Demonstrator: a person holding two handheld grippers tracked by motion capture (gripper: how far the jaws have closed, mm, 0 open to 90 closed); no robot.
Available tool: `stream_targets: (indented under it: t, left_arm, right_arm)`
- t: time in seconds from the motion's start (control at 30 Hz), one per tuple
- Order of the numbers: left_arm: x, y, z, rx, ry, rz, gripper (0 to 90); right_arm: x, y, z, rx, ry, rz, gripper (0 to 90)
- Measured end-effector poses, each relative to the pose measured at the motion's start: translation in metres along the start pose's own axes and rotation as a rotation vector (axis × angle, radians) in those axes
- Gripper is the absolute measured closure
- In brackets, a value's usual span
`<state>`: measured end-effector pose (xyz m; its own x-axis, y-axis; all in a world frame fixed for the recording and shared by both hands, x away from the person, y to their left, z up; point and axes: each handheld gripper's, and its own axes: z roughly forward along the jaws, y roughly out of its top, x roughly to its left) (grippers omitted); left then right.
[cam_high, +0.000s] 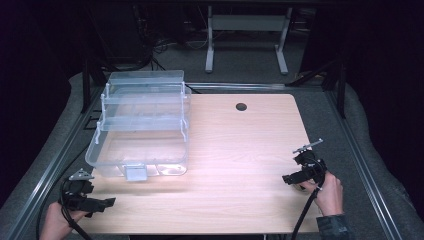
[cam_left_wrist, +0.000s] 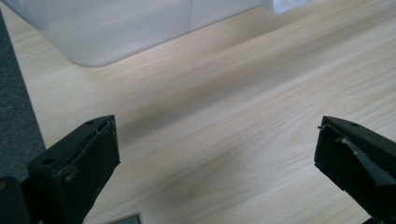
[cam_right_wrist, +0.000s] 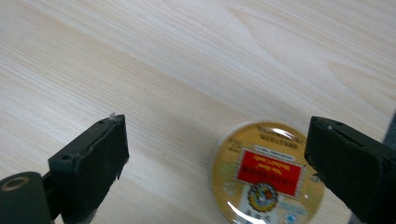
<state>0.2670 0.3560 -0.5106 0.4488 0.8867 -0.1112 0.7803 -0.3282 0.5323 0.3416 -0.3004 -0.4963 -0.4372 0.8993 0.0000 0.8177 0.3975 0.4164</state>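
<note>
Resting on the pale wooden counter (cam_high: 240, 150) near its right edge, the round yellow tin (cam_right_wrist: 267, 175) lies between the right gripper (cam_right_wrist: 215, 154)'s released jaws, untouched. The left gripper (cam_left_wrist: 217, 149) gapes beside the clear box (cam_high: 142, 125); dark room beyond.

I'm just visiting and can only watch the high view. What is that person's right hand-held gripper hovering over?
Observer: A round yellow tin with a red label, lying flat on the table between the open jaws of the right hand-held gripper.
Visitor: Is it gripping the tin?
Observer: No, the left pad stands clear of it; the right one is close beside its edge.
Visitor: And the other one?
Observer: The left hand-held gripper is open over bare wood, pointing at the clear plastic box.
</note>
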Motion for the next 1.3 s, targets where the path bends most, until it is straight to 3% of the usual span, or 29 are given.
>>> stream_targets:
  t: [0.03, 0.07, 0.1, 0.4, 0.77, 1.0, 1.3]
  left_arm:
    - [0.0, 0.001, -0.002, -0.003, -0.002, -0.001, 0.2]
    - [0.0, 0.003, -0.004, -0.001, -0.004, 0.002, 0.2]
    - [0.0, 0.004, -0.005, -0.002, -0.006, 0.003, 0.2]
    - [0.003, 0.022, -0.022, -0.014, -0.005, 0.007, 0.2]
    - [0.014, 0.051, -0.038, -0.05, 0.001, -0.01, 0.2]
    - [0.026, 0.077, -0.036, -0.044, 0.016, -0.026, 0.2]
    - [0.054, 0.106, -0.024, -0.025, 0.03, -0.089, 0.3]
  right_arm:
    - [0.003, 0.001, 0.0, 0.0, -0.02, -0.005, 6.1]
    - [0.004, 0.001, 0.001, -0.015, 0.046, -0.008, 6.1]
    - [0.009, 0.002, 0.001, -0.011, 0.008, -0.014, 6.2]
    - [0.025, 0.006, 0.001, -0.058, 0.041, -0.041, 7.9]
    - [0.036, 0.01, 0.004, -0.062, 0.057, -0.067, 8.7]
    - [0.038, 0.01, 0.005, -0.065, 0.061, -0.074, 9.2]
    - [0.038, 0.009, 0.002, -0.063, 0.055, -0.074, 10.3]
